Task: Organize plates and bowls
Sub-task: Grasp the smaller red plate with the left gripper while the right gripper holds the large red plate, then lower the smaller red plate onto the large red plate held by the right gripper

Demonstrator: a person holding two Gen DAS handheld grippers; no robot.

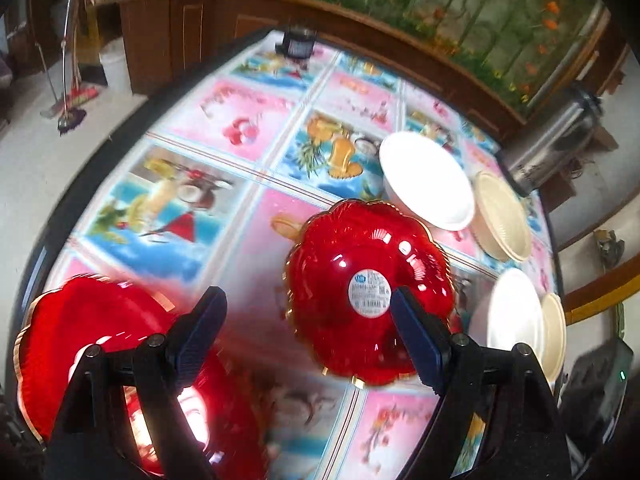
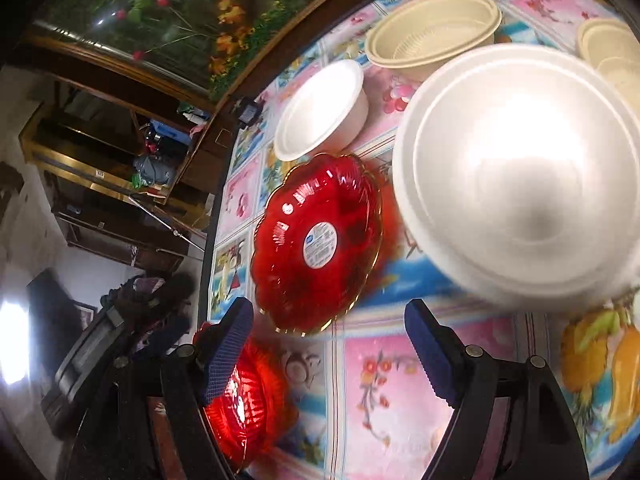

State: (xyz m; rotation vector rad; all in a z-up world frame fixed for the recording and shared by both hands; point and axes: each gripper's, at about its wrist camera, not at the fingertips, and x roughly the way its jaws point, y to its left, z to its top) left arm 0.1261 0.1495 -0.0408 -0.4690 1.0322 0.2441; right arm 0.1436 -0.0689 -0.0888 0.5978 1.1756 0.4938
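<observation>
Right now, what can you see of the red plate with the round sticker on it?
The red plate is glossy, translucent-looking plastic or glass with a scalloped, gold-trimmed rim and ribbed sides. A round white label sits at its centre. It rests upright on the tablecloth, just beside a white bowl. Neither gripper touches it, and nothing lies in it.

On the table [image 1: 240, 208], 1 plate [image 1: 368, 292] sits in the middle. Another plate [image 1: 80, 344] lies at 8 o'clock. 4 bowls [image 1: 428, 180] sit at 2 o'clock.

A labelled red plate [image 2: 316, 242] lies between two white bowls [image 2: 516, 176] on the patterned tablecloth [image 2: 400, 380].
</observation>
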